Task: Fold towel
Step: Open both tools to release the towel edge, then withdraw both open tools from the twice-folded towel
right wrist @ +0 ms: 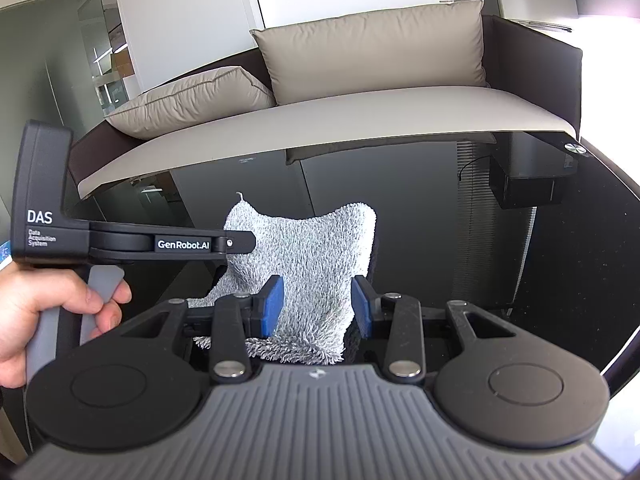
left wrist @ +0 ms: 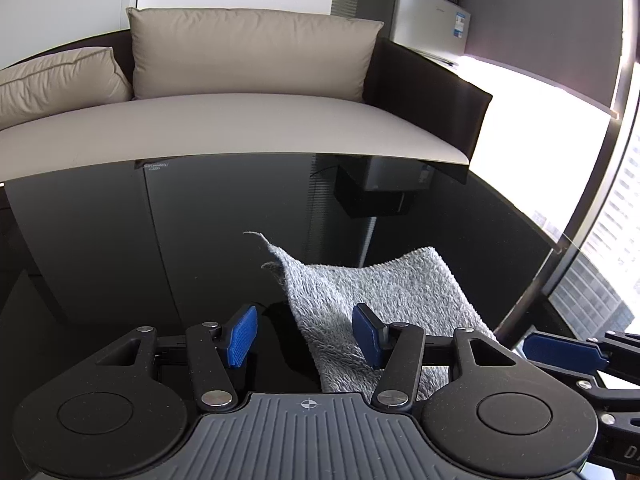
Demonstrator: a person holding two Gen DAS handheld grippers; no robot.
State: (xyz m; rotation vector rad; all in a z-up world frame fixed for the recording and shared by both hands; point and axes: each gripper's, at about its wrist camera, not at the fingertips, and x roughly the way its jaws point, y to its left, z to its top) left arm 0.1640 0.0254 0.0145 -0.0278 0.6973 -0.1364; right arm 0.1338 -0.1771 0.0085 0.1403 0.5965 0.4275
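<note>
Both grippers point(left wrist: 306, 336) point(right wrist: 318, 306) angle down, open, over towel point(right wrist: 304, 256).

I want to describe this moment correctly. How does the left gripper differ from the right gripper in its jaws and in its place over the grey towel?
The left gripper has wider jaws than the right gripper. The left gripper straddles the towel's left edge, with dark table showing between its pads, while towel fills the gap of the right gripper. Both have blue pads, stand open and grip nothing.
</note>
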